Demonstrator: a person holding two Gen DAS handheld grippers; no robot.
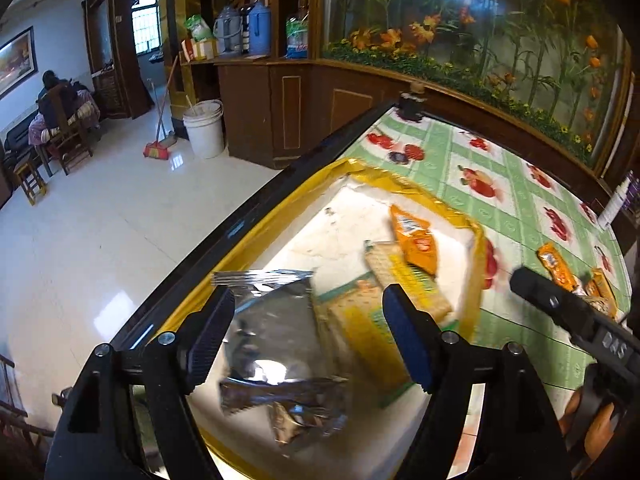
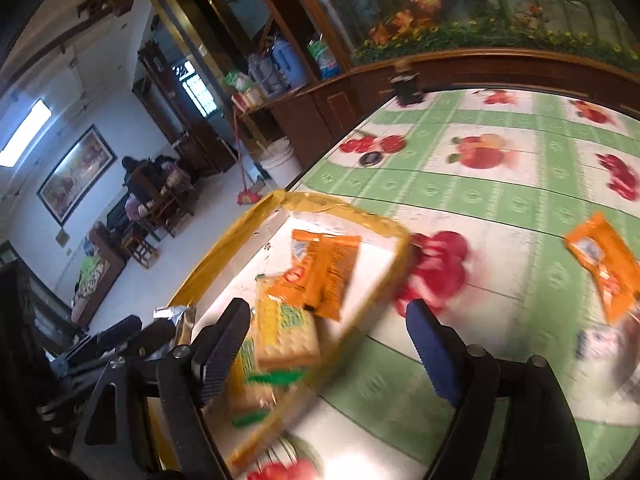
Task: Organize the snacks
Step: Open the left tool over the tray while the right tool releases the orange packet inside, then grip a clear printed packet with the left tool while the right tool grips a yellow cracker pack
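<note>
A shallow box with a yellow rim [image 1: 420, 188] [image 2: 224, 248] sits at the table's left edge. In it lie a silver foil packet [image 1: 276, 320], yellow-green cracker packets [image 1: 404, 280] [image 2: 284, 332] and an orange snack packet [image 1: 416, 240] [image 2: 328, 264]. My left gripper [image 1: 310, 290] hangs open over the foil packet, its pads clear of it. My right gripper [image 2: 328, 304] stands open above the box's right rim, nothing held. More orange packets [image 1: 556, 268] [image 2: 604, 260] lie on the cloth to the right.
The table wears a green fruit-print cloth [image 1: 500, 184]. A black object [image 1: 410, 106] stands at its far corner, a white bottle [image 1: 612, 204] at the right edge. Left of the table, white floor with a bucket [image 1: 204, 128]; a person sits far off.
</note>
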